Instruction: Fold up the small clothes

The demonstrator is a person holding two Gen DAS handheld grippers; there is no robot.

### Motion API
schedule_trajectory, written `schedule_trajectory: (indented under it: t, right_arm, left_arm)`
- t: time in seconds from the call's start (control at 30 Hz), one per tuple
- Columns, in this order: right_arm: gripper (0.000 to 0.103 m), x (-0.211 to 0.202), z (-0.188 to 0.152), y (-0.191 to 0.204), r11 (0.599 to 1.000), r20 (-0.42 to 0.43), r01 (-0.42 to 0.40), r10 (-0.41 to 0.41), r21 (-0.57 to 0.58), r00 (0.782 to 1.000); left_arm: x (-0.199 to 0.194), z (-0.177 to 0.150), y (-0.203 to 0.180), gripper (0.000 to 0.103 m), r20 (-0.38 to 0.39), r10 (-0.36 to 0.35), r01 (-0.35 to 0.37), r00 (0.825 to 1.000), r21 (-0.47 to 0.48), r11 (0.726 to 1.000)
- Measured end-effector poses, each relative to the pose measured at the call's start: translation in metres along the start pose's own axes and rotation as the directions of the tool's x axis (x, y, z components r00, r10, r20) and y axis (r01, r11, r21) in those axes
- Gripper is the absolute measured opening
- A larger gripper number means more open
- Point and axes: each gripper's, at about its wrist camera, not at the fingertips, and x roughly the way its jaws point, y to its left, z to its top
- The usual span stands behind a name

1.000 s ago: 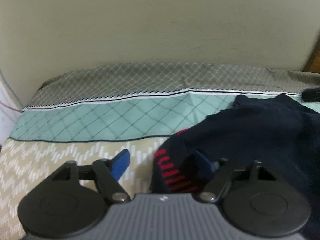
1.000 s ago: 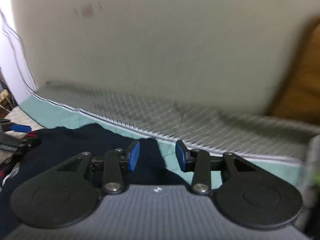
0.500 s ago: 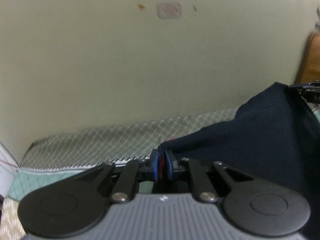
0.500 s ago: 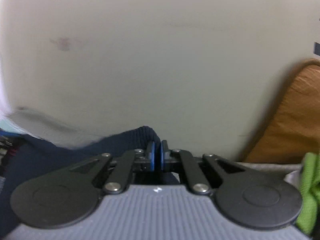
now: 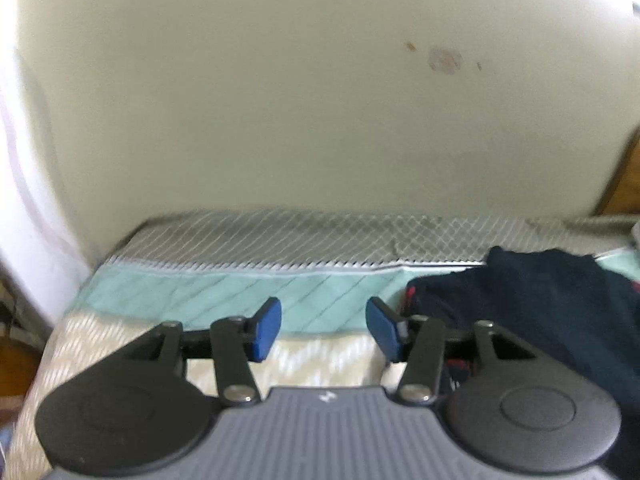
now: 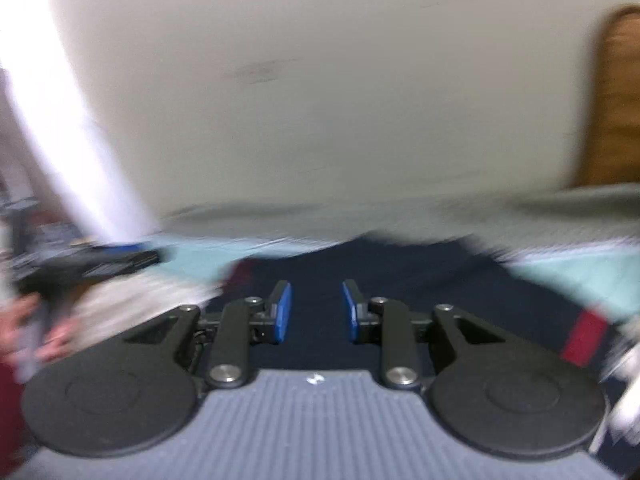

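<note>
A small navy garment with red stripes (image 5: 552, 312) lies on the patterned bedsheet (image 5: 224, 300). In the left wrist view it sits to the right of my left gripper (image 5: 323, 330), which is open and empty over bare sheet. In the right wrist view the garment (image 6: 400, 264) spreads under and ahead of my right gripper (image 6: 316, 312), which is open and empty just above it. A red cuff (image 6: 584, 336) shows at the right. The right wrist view is motion-blurred.
A pale wall (image 5: 320, 120) stands behind the bed. A wooden headboard (image 6: 616, 100) is at the far right. The other gripper and the hand holding it (image 6: 80, 264) show at the left of the right wrist view.
Both grippers were shut on the lifted garment half a second ago. Both are open now, and the garment lies on the bed. The left gripper has moved left of it.
</note>
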Motion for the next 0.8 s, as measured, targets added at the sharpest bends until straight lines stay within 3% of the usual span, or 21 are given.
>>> schedule_trajectory:
  t: [0.1,0.23,0.3,0.47,0.6,0.63,0.67,0.8]
  right_arm:
    - [0.031,-0.004,-0.035,0.051,0.980,-0.108,-0.192,0.186,-0.045,0.977]
    - [0.031,0.002,-0.087,0.100,0.932,-0.306,-0.350,0.309,-0.089,0.900]
    - [0.031,0.007,-0.108,0.109,0.929,-0.388,-0.364,0.310,-0.072,0.868]
    - [0.031,0.016,-0.136,0.106,0.944,-0.480,-0.331,0.293,0.006,0.827]
    - [0.025,0.010,-0.144,0.116,0.941,-0.502,-0.329,0.324,0.082,0.802]
    - [0.010,0.009,-0.145,0.121,0.934,-0.505,-0.347,0.341,0.085,0.793]
    - [0.007,0.012,-0.146,0.128,0.928,-0.508,-0.366,0.350,0.072,0.787]
    - [0.006,-0.001,-0.119,0.154,0.909,-0.458,-0.411,0.341,-0.062,0.821]
  left_arm:
    - [-0.032,-0.023,0.019,0.053,-0.002,0.015,-0.015,1.000,-0.032,0.999]
    - [-0.073,-0.059,0.029,0.060,0.003,0.035,-0.034,0.999,-0.032,0.999]
    - [-0.094,-0.075,0.031,0.064,0.017,0.040,-0.039,0.999,-0.027,0.999]
    - [-0.128,-0.102,0.030,0.075,0.057,0.059,-0.058,0.997,-0.015,0.998]
    - [-0.145,-0.110,0.029,0.078,0.082,0.060,-0.059,0.995,-0.009,0.998]
    - [-0.148,-0.110,0.028,0.079,0.092,0.068,-0.067,0.993,-0.007,0.998]
    - [-0.150,-0.110,0.029,0.079,0.099,0.077,-0.076,0.992,-0.008,0.997]
    - [-0.158,-0.104,0.038,0.082,0.128,0.102,-0.097,0.987,-0.046,0.994]
